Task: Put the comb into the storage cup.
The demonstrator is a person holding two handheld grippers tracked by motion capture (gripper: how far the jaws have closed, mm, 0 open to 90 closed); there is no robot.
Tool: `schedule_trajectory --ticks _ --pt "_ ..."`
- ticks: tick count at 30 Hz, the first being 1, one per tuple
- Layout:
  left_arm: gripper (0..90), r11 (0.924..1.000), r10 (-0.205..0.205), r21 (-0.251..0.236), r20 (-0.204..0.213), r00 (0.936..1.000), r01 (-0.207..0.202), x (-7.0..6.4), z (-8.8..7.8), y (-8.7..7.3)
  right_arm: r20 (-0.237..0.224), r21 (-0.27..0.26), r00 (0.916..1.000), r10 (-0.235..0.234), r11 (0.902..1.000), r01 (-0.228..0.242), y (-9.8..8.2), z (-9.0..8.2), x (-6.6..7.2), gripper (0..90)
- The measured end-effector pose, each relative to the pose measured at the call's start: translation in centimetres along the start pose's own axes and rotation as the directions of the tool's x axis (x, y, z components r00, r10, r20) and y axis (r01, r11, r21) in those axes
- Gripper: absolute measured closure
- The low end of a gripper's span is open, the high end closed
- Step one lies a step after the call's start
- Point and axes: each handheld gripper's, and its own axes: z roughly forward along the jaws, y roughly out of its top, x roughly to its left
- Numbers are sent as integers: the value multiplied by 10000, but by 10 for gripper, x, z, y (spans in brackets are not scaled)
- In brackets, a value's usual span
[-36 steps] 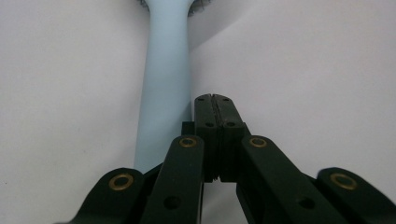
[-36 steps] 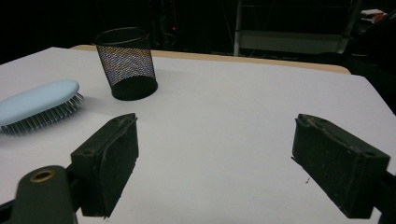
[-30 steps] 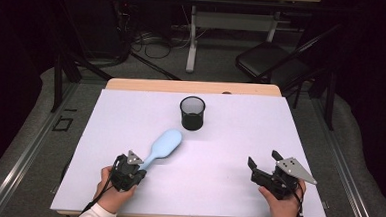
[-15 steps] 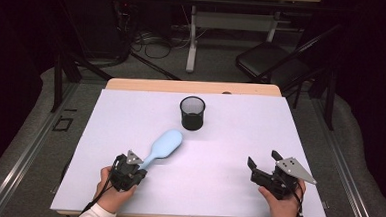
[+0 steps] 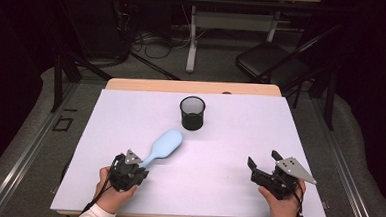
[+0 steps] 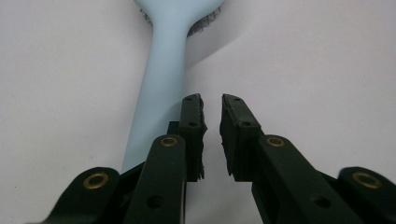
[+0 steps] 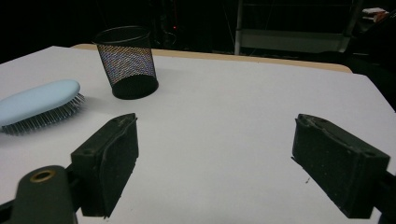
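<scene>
The pale-blue plastic hairbrush (image 5: 161,146) points its handle from the black mesh cup (image 5: 192,113) toward the left gripper (image 6: 211,135), whose barely parted, just-opening jaws sit beside it, gripping nothing; the right gripper (image 7: 215,163) gapes empty.

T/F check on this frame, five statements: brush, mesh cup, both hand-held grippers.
1. The light blue plastic hairbrush lies bristles-down on the white table. True.
2. The black wire-mesh cup lies tipped on its side. False: it stands upright.
3. The brush is inside the cup. False: it lies on the table, apart from the cup.
4. The left hand-held gripper clamps the brush handle. False: the handle lies beside its jaws, which have just been opening, with nothing between them.
5. The right hand-held gripper is open and empty. True.
</scene>
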Motion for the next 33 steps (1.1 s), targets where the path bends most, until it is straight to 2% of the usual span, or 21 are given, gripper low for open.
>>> schedule_trajectory --ticks 18,33 --pt "681 9987 -288 -431 -94 9995 284 9 -9 0 2 3 10000 -8 10000 8 0 0 0 143" --pt "572 9951 -621 -764 17 9981 620 15 -13 0 -7 2 10000 -3 10000 3 0 0 0 143"
